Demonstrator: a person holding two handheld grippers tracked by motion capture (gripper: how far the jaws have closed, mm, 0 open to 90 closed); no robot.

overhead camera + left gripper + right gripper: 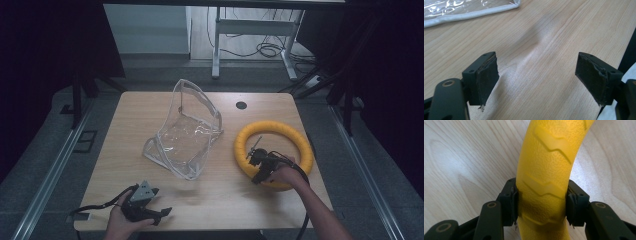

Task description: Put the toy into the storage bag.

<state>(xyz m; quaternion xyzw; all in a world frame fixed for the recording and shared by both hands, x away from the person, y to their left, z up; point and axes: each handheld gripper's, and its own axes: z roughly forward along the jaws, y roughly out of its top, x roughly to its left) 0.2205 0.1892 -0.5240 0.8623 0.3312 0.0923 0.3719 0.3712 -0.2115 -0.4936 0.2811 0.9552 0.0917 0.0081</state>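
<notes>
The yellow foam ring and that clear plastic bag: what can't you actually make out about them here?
- Yellow foam ring: high view, its near arc is hidden under the right gripper and hand.
- Same ring, right gripper view: cut off at the top and bottom edges.
- Clear plastic bag: left gripper view shows just a corner, the rest is cut off.

Ring, toward the table's right edge: yellow throughout, pebbled skin with raised zigzag ridges in the same yellow.
Pouch, at the table's middle: clear, glossy plastic, edged in white piping.
Table: pale wood-grain top, fine lengthwise streaks; one small black round cap near the far edge.
Right tool: black, brass-coloured rivets at the links.
Left tool, at the near left corner: black, dark worn pads, a grey plate on top.
</notes>
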